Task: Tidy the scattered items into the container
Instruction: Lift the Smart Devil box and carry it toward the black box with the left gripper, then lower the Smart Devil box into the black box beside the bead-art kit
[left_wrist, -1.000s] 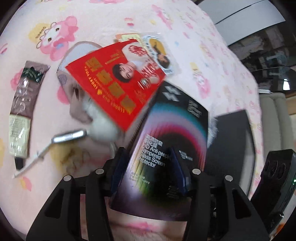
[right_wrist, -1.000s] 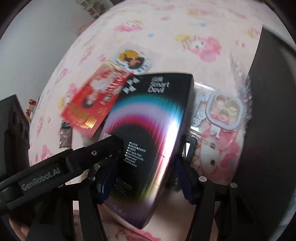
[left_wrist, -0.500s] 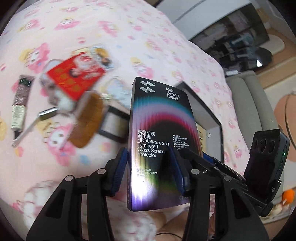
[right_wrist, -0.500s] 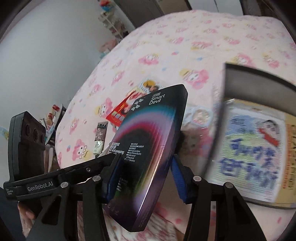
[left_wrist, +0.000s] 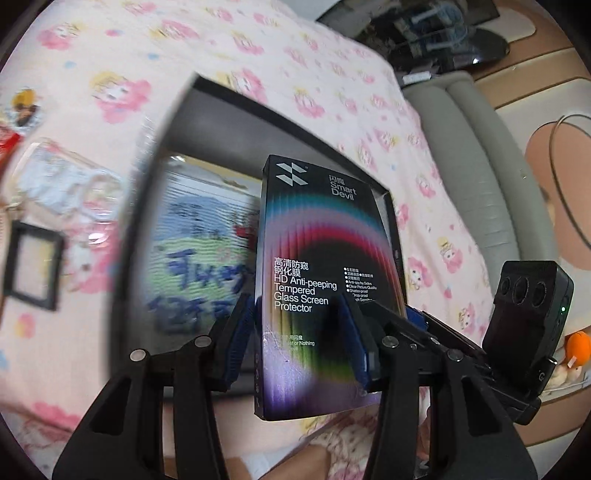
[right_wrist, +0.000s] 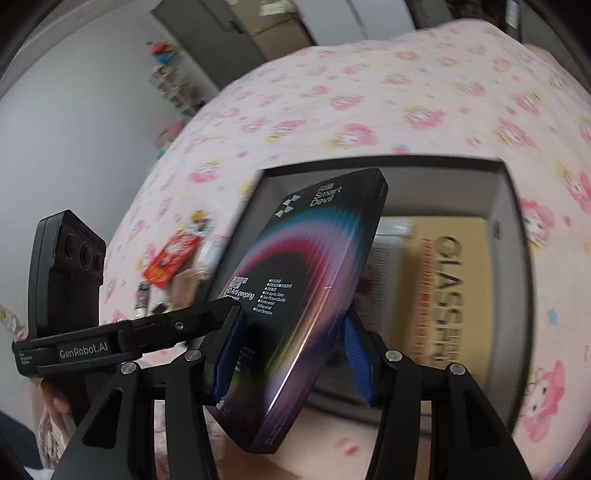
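Note:
Both grippers are shut on one black screen protector box (left_wrist: 317, 266) with a rainbow arc, also seen in the right wrist view (right_wrist: 306, 280). My left gripper (left_wrist: 299, 339) grips its lower end. My right gripper (right_wrist: 291, 350) grips it from the other side. The box hangs tilted over the open dark grey container (left_wrist: 207, 122), whose rim also shows in the right wrist view (right_wrist: 513, 236). Inside the container lie a green and blue printed item (left_wrist: 199, 266) and a tan package (right_wrist: 436, 280) with large lettering.
On the pink cartoon bedspread (left_wrist: 295, 74) left of the container lie a clear phone case (left_wrist: 62, 184), a small black frame (left_wrist: 33, 266), a red packet (right_wrist: 170, 262) and a brown tube (right_wrist: 142, 299). A grey sofa (left_wrist: 480, 166) stands beyond the bed.
Both grippers have carried the box from the scattered items to the right, and it now hangs over the open container.

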